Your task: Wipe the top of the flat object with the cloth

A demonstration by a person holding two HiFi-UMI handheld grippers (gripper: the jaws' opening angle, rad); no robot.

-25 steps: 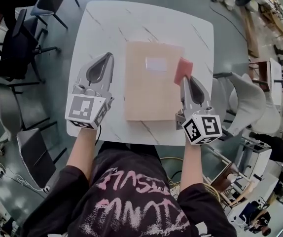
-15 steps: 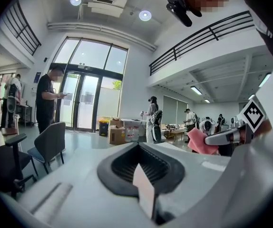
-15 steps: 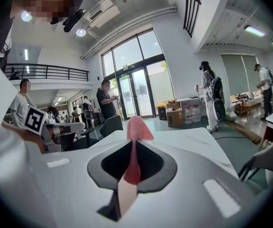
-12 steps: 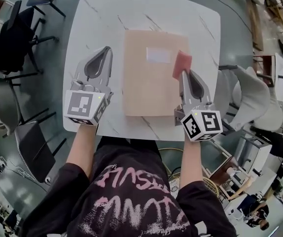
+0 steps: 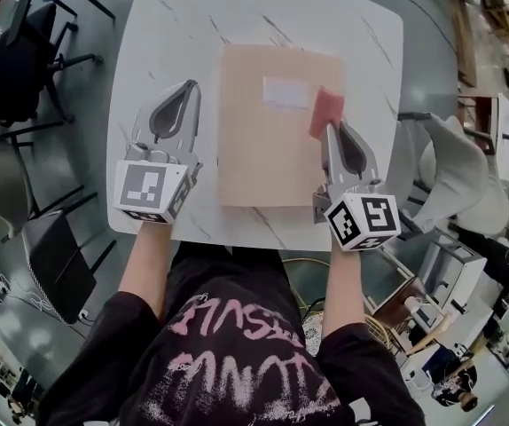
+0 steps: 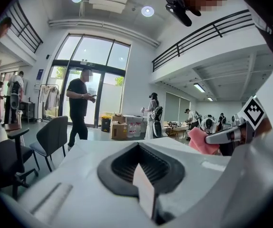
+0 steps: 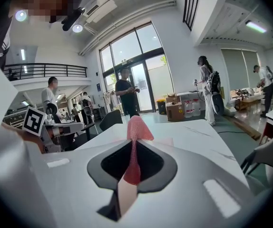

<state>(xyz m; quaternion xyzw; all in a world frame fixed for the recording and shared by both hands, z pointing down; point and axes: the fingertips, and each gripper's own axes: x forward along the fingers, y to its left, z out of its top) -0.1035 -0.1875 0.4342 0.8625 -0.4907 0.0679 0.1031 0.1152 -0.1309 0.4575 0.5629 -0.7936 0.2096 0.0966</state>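
The person stands at a white marble table (image 5: 237, 7) with a tan flat object (image 5: 254, 149) lying square in the middle of it, a pale label (image 5: 285, 92) near its far right corner. The right gripper (image 5: 330, 130) is clenched on a pink cloth (image 5: 327, 111), which pokes out past the jaw tips. The right gripper view shows the fabric pinched upright between the jaws, its top flopping over. The cloth sits over the flat object's right edge, just beside the label; from here I can't tell whether it presses on the surface. The left gripper (image 5: 184, 91) rests over bare table just left of the flat object, its jaws closed together on nothing. Dark chairs (image 5: 15, 60) stand off the table's left side.
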